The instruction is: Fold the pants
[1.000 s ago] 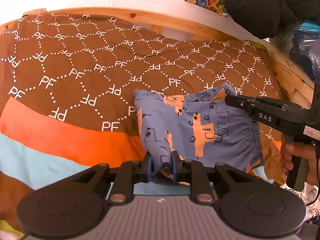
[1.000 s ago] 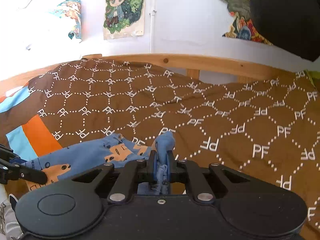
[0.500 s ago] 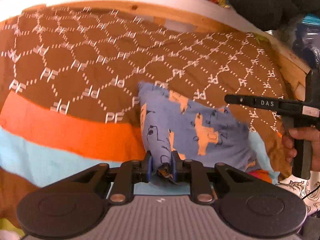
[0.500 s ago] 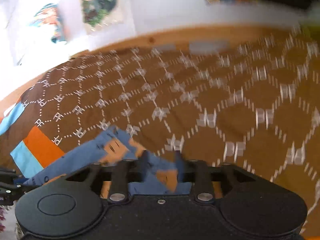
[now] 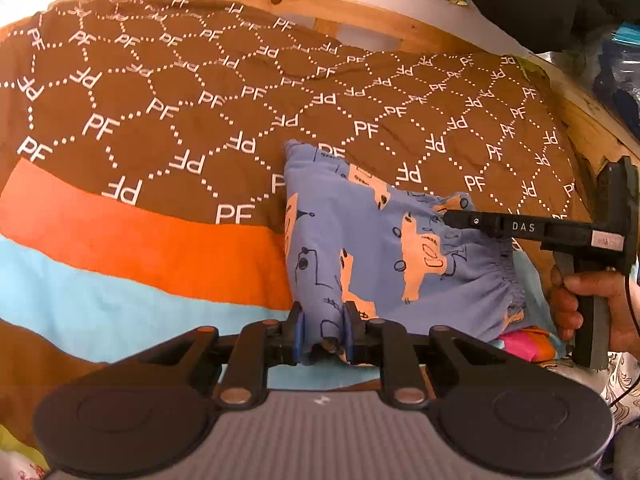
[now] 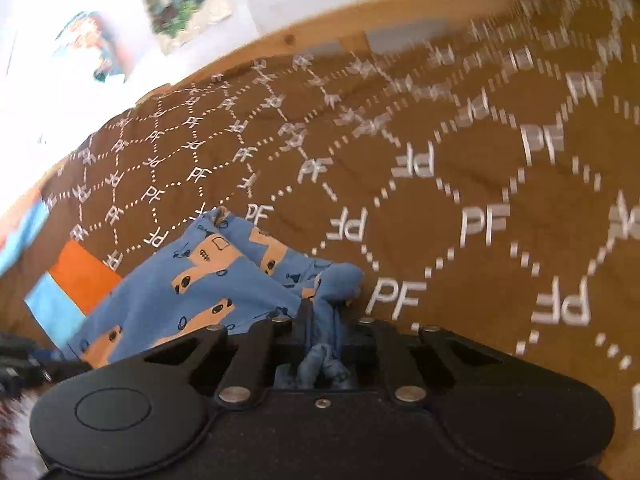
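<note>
We've got the small blue cotton pants with orange vehicle print [image 5: 384,248] stretched between us, both grippers pinching cloth. The left gripper [image 5: 322,332] clamps one end; the right gripper [image 6: 322,320], jaws just closed again, grips bunched fabric at the far corner, so the long axis runs tool to tool

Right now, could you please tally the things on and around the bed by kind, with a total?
Pants: 1, blue with orange print
Bedspread: 1, brown with PF pattern
Handheld tools: 2, left and right, each shut on the pants
Wall pictures: 2
Total: 6
</note>
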Tool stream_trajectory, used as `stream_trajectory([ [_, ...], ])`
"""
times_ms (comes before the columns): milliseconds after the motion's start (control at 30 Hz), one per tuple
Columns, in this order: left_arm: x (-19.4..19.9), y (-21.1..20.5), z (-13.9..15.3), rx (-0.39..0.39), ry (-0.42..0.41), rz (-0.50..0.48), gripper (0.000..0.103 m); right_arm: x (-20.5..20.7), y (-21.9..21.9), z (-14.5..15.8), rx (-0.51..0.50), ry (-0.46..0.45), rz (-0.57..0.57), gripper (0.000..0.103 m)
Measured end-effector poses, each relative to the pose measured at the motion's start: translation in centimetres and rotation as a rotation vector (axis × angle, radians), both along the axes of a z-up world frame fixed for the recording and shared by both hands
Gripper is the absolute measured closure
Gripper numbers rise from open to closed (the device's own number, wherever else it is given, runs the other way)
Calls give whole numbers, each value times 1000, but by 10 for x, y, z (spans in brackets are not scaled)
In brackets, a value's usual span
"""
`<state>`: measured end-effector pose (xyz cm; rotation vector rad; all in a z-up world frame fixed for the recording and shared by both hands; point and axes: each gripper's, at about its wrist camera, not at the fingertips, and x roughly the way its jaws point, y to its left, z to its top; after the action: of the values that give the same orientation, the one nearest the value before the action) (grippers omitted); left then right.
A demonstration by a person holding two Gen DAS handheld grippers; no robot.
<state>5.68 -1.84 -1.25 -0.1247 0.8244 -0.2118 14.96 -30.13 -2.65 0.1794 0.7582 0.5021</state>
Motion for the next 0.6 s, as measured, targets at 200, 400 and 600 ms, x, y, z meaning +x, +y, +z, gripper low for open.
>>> stream_trajectory([
  [200, -2, -3, 14, -9, -45, -7, 83, -20, 27, 41, -179, -219, 61, 95],
  [400, -1, -8, 30, -17, -102, -21, 83, -20, 34, 75, -239, -332, 82, 95],
  [600, 24, -8, 51, -4, -146, -42, 83, 2, 32, 100, -254, -400, 70, 95],
])
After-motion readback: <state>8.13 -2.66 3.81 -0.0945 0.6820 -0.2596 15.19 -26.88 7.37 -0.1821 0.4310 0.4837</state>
